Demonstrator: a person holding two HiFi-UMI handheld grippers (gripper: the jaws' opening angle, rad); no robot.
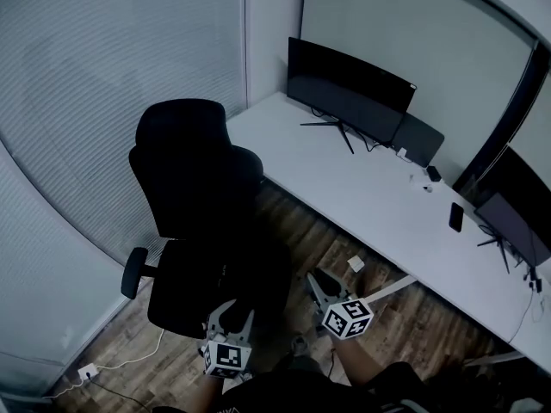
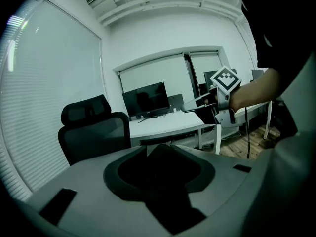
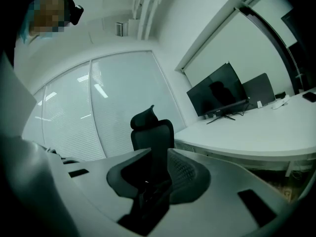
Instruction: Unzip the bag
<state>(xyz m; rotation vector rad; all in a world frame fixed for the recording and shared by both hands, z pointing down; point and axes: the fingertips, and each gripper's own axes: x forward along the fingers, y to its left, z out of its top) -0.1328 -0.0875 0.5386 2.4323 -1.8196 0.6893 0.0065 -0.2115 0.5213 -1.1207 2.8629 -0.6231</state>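
step: guessing no zip in hand yet | left tongs (image 1: pixel 232 317) + right tongs (image 1: pixel 317 284): both spread, empty, just in front of chair (image 1: pixel 198 196) | bag: can't spot it, maybe lost in the dark on chair seat | next: find bag, pinch its zip pull

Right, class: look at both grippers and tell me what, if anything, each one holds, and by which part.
Nothing is held. The left gripper and the right gripper both hang in the air, jaws apart and empty.
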